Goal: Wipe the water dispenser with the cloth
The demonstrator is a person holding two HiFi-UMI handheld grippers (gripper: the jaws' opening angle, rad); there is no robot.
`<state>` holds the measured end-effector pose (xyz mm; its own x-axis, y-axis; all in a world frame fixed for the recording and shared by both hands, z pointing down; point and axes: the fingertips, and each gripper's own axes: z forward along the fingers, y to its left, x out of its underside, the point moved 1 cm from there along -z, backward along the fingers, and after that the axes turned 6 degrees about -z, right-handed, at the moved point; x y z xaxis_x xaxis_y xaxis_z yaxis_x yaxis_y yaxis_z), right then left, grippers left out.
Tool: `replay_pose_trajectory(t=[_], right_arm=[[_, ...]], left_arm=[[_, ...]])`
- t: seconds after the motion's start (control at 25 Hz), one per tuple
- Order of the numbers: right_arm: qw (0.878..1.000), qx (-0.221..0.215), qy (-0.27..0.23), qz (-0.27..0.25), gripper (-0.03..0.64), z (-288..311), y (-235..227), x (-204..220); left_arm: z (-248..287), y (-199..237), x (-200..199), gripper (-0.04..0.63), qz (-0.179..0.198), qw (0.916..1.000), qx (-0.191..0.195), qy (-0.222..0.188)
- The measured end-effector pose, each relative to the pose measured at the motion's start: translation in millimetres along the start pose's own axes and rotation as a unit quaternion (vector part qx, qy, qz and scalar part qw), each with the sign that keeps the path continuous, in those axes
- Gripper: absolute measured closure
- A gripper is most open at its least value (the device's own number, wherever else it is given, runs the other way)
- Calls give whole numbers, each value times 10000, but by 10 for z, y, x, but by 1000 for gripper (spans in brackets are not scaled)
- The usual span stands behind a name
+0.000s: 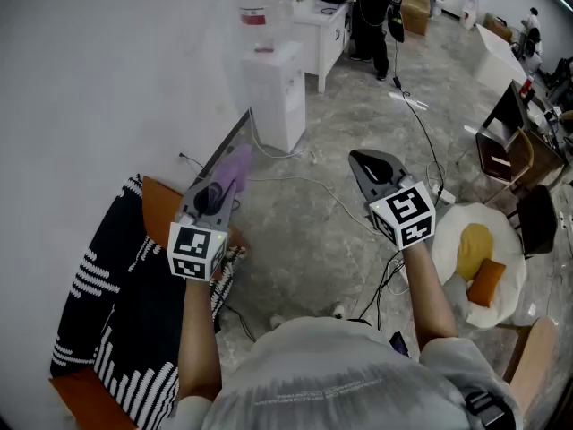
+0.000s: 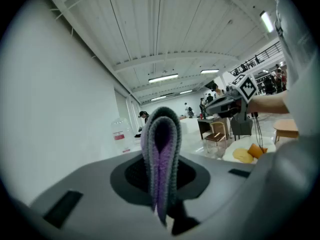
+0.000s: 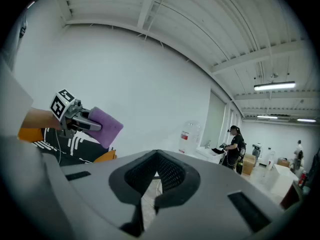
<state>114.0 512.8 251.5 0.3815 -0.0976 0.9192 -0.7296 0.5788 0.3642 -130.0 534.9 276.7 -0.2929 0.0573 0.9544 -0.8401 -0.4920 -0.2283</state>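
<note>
- The left gripper (image 1: 224, 184) sits nearest, at the left of the head view; its jaws are clamped on a folded purple cloth with a grey edge (image 2: 160, 154), whose fold stands up above the jaws
- The right gripper (image 1: 365, 163) is held level with it and well apart to the right; its jaws are drawn together to a thin slit with nothing between them
- Under the left gripper lies a black-and-white striped fabric (image 1: 116, 321) draped over an orange seat (image 1: 161, 209); to the right stands a round white table (image 1: 452, 227) bearing a yellow thing and an orange one
- Thin cables (image 1: 309, 186) trail over the grey marbled floor (image 1: 313, 240) ahead of both grippers
- Farther on, against the white wall, stands the white water dispenser (image 1: 276, 97) with a clear bottle (image 1: 260, 3) on top; the cloth is well apart from it
- Beyond, a person in dark clothes (image 1: 372, 16) stands at a white counter (image 1: 324, 30)
</note>
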Motion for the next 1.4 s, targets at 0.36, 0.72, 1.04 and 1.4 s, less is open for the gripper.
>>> replay_pose_trajectory(t=[0.36,0.72,1.04,1.4], right_arm=[[9998,36,14,214,603,-76,-258,238],[9997,-23,161,206,601,-218,-673,557],[9962,-273,87,818,601,-299,-1217,1045],[9942,-172,1,1065,601,214,-1607,1192]], left_arm=[[190,-220,123,534,-65,9997,31,238],[494,-455,253,534,-331,9983,-102,468],[928,-918,415,534,-544,9960,-151,691],[1458,-667,381,534,-445,9947,-170,912]])
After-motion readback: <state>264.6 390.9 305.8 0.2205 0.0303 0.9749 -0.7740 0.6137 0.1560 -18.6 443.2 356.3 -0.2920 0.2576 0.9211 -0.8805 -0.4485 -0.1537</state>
